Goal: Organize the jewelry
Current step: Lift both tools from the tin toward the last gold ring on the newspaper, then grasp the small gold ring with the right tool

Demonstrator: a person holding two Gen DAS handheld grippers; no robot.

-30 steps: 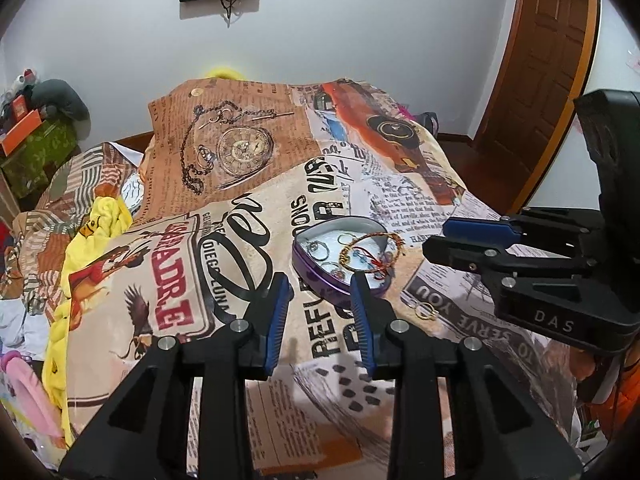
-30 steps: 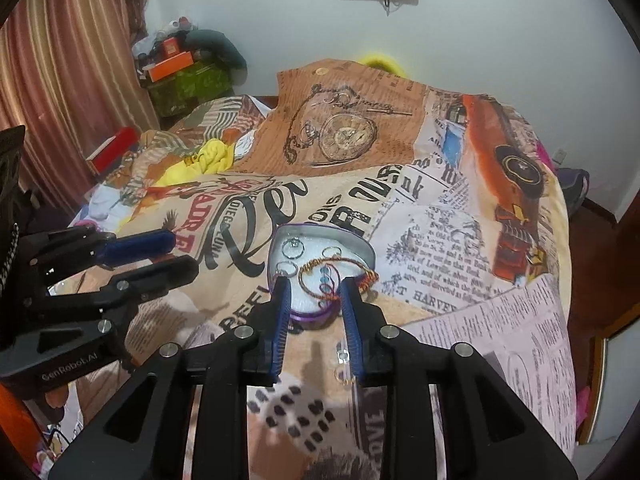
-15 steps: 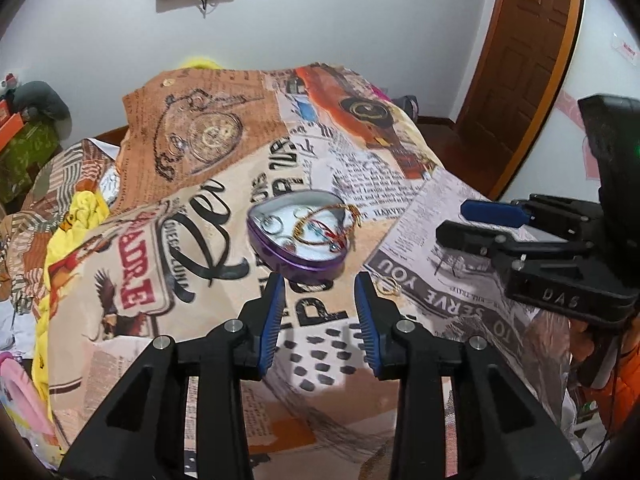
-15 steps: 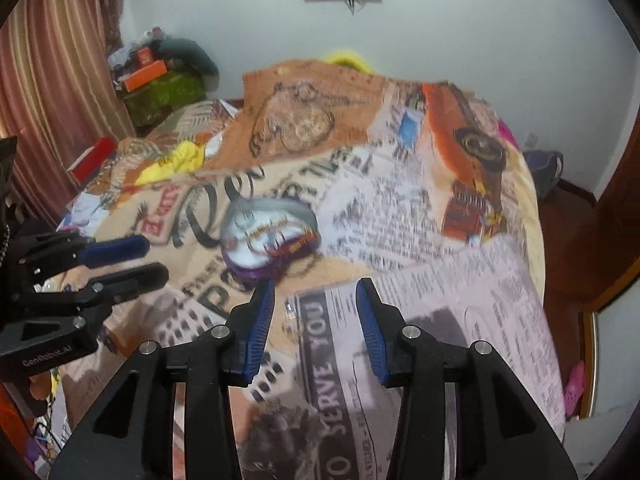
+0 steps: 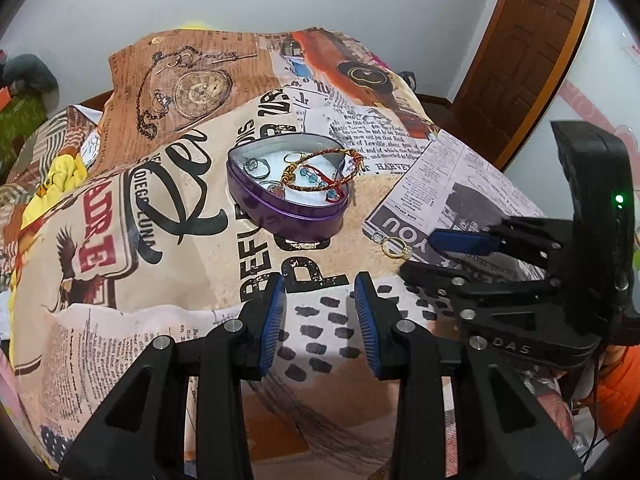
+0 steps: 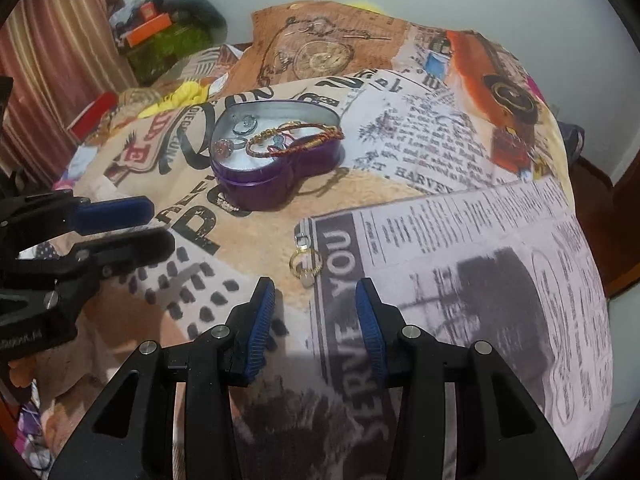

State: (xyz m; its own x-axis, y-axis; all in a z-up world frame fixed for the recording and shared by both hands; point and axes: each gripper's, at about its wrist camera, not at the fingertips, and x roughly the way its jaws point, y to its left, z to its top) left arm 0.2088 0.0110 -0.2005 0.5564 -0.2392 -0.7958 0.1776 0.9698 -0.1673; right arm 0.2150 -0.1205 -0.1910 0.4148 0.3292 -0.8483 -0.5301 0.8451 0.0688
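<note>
A purple heart-shaped tin (image 5: 256, 196) (image 6: 256, 184) stands open on the printed bedspread. It holds a red and gold braided bracelet (image 5: 320, 168) (image 6: 296, 142) and several rings. A gold ring (image 5: 396, 247) (image 6: 306, 262) and a small silver ring (image 5: 377, 236) (image 6: 303, 239) lie on the cloth to the right of the tin. My left gripper (image 5: 320, 292) is open and empty, just short of the tin. My right gripper (image 6: 315, 300) is open and empty, with the gold ring just ahead of its fingertips; it also shows in the left wrist view (image 5: 440, 254).
The bedspread (image 5: 168, 240) covers the whole bed. A yellow cloth (image 5: 60, 176) lies at the left edge. A wooden door (image 5: 532, 52) is at the far right, and boxes and clutter (image 6: 160, 36) stand by the curtain at the far left.
Both grippers have pulled back from the tin and opened wider. The right gripper has swung right and now faces the gold ring on the cloth.
</note>
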